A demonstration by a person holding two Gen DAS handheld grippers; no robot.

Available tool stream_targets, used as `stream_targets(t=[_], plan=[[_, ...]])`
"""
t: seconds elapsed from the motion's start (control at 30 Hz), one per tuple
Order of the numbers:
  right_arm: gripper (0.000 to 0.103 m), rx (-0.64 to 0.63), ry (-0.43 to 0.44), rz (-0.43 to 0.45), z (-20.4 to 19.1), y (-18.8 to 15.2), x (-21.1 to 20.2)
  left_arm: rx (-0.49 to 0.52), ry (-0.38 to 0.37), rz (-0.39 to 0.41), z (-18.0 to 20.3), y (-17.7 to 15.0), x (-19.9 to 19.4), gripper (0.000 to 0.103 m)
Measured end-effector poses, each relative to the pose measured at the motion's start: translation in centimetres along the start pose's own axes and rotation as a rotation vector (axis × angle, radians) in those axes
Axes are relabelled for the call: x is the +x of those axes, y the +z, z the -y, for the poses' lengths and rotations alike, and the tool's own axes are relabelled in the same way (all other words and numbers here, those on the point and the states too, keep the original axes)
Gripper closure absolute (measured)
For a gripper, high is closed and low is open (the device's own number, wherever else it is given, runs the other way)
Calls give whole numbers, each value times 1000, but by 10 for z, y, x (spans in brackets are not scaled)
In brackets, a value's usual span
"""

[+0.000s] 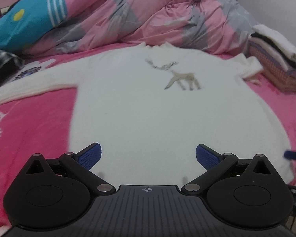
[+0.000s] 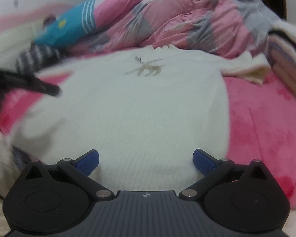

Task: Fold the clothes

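— Left gripper (image 1: pixel 148 156) and right gripper (image 2: pixel 146 159), both spread wide and holding nothing, hover at the hem of a white sweater (image 1: pixel 138 108).

— It lies flat on the pink bed (image 1: pixel 29 122), collar pointing away, left sleeve outstretched, right sleeve bunched; no containers visible.

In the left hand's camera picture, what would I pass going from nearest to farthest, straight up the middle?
Open left gripper → white sweater lying flat → the deer design on its chest → the sweater's collar → rumpled pink and grey quilt at the back.
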State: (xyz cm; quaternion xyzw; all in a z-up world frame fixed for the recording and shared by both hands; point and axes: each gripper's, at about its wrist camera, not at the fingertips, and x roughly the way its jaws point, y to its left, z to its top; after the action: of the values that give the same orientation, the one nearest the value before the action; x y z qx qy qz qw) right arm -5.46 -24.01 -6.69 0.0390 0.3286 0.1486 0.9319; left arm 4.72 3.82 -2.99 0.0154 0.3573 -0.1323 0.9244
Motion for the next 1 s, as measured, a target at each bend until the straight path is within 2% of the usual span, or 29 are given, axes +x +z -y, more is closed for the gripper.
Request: stream_targets(t=[0.13, 0.27, 0.33, 0.4, 0.5, 0.57, 0.63, 0.77, 0.8, 0.83, 0.87, 0.9, 0.97, 1.0], plan=[[0, 181, 32, 69, 48, 23, -17, 10, -29, 0, 10, 13, 21, 0], [3, 382, 6, 153, 113, 52, -19, 10, -53, -3, 18, 25, 45, 0], [11, 492, 20, 189, 146, 65, -15, 16, -49, -9, 22, 27, 57, 0], [20, 599, 56, 216, 176, 76, -5, 16, -48, -22, 24, 26, 67, 0], [28, 674, 41, 248, 209, 99, 16, 6, -56, -42, 25, 22, 81, 0], [29, 715, 25, 269, 230, 116, 33, 12, -53, -46, 25, 16, 87, 0], [29, 758, -5, 279, 250, 134, 55, 31, -51, -17, 27, 10, 86, 0], [30, 868, -69, 255, 289, 156, 107, 45, -52, 29, 27, 3, 85, 0], [38, 893, -86, 245, 298, 160, 119, 42, -54, 34, 27, 2, 85, 0], [55, 909, -101, 240, 304, 162, 128, 41, -56, 38, 27, 2, 85, 0], [65, 918, -110, 237, 308, 163, 135, 40, -58, 41, 26, 2, 86, 0], [85, 923, -116, 238, 311, 164, 141, 39, -59, 45, 26, 2, 87, 0], [89, 895, -107, 271, 305, 169, 140, 37, -62, 52, 26, 1, 87, 0], [91, 821, -116, 292, 293, 175, 135, 36, -63, 56, 26, 1, 88, 0]])
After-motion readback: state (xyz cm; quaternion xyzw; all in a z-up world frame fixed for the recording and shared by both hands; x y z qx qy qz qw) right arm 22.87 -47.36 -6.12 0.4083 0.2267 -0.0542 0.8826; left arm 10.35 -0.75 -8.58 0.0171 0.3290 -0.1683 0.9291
